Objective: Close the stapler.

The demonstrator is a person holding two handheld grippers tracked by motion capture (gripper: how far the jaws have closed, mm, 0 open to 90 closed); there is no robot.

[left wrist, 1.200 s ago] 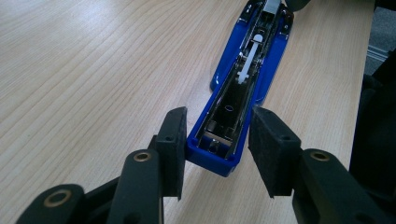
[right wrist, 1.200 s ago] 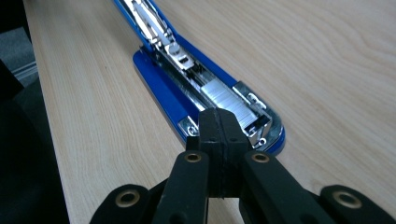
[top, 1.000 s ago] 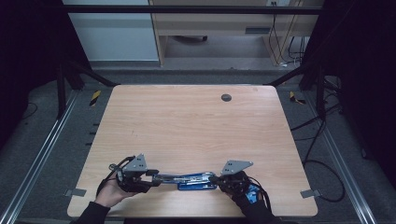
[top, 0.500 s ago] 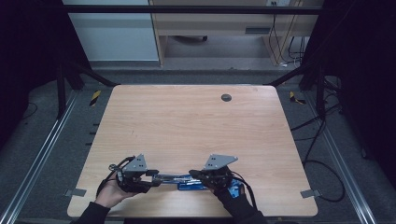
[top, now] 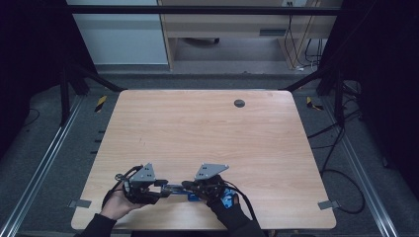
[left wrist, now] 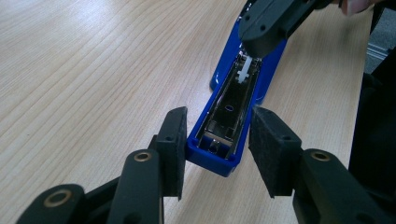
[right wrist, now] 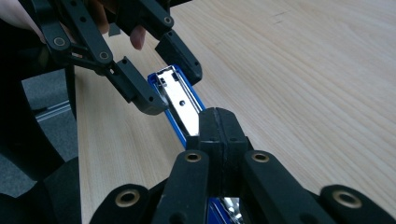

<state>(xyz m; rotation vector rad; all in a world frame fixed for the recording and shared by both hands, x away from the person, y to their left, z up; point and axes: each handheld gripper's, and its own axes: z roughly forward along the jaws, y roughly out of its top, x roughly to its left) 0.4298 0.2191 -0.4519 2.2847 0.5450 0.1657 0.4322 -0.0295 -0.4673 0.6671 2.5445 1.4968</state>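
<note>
A blue stapler (top: 177,188) lies opened flat near the table's front edge, its metal staple channel (left wrist: 231,105) facing up. My left gripper (left wrist: 219,116) is open, its two pads flanking the stapler's near blue end; one pad touches it, the other stands a little off. My right gripper (right wrist: 217,116) is shut, its closed tip resting on the channel (right wrist: 180,105) farther along. In the left gripper view that tip (left wrist: 259,42) sits over a small white piece in the channel. From above, the left gripper (top: 160,186) and right gripper (top: 188,185) are close together.
The wooden table (top: 207,133) has a dark round grommet (top: 239,103) near its far edge. Cables trail over the floor at the right (top: 341,143). A pale cabinet (top: 118,39) and a wooden desk (top: 232,29) stand behind the table.
My right gripper has moved left along the stapler, toward the left gripper. The left gripper and the stapler have stayed in place.
</note>
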